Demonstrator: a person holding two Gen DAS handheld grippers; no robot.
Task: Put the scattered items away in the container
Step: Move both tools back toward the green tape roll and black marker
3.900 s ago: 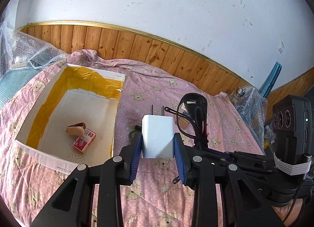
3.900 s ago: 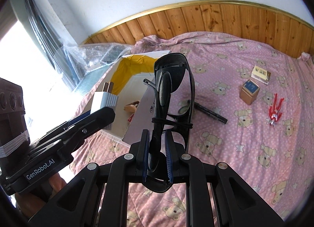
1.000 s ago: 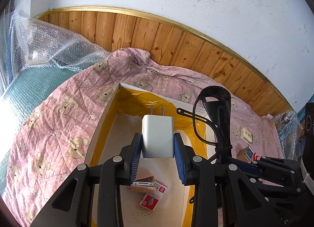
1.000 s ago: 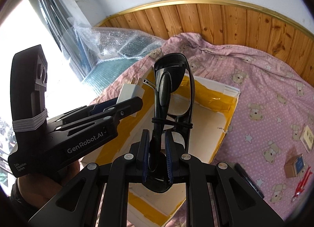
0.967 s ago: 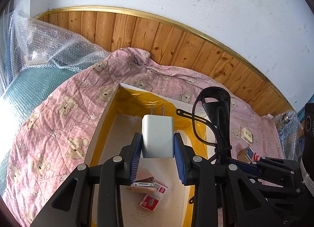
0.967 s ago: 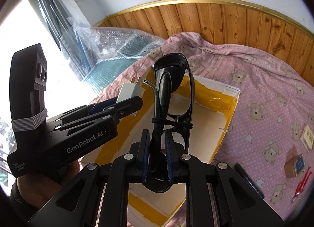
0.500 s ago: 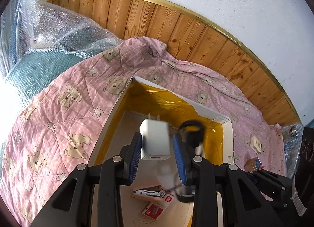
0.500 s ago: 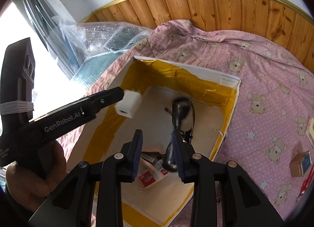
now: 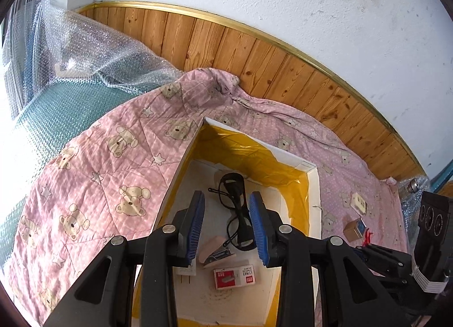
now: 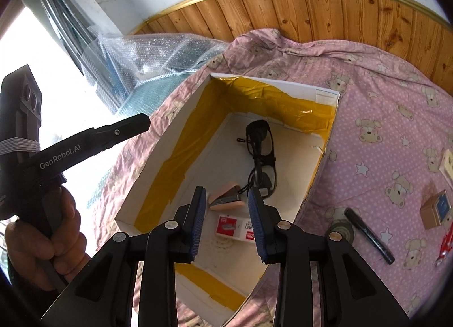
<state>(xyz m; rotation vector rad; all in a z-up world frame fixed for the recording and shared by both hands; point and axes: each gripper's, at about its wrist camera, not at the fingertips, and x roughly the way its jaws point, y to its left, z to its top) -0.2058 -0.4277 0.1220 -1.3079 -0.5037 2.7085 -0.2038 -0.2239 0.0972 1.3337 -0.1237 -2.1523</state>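
A pink bear quilt (image 10: 382,106) covers the bed below wood panelling (image 9: 226,44); bubble wrap (image 9: 93,52) lies left. Both grippers, left (image 9: 226,225) and right (image 10: 226,213), hang released over the box (image 10: 328,140), which holds glasses (image 10: 262,157), stapler (image 10: 225,199), staples (image 10: 235,226) and charger (image 9: 187,270). A marker (image 10: 368,235) and small carton (image 10: 436,209) lie on the quilt.

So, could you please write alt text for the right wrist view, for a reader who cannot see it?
The open right gripper hovers over a white box lined with yellow tape, which holds black glasses, a stapler and a red staple box. On the pink quilt to the right lie a black marker and a small brown box.
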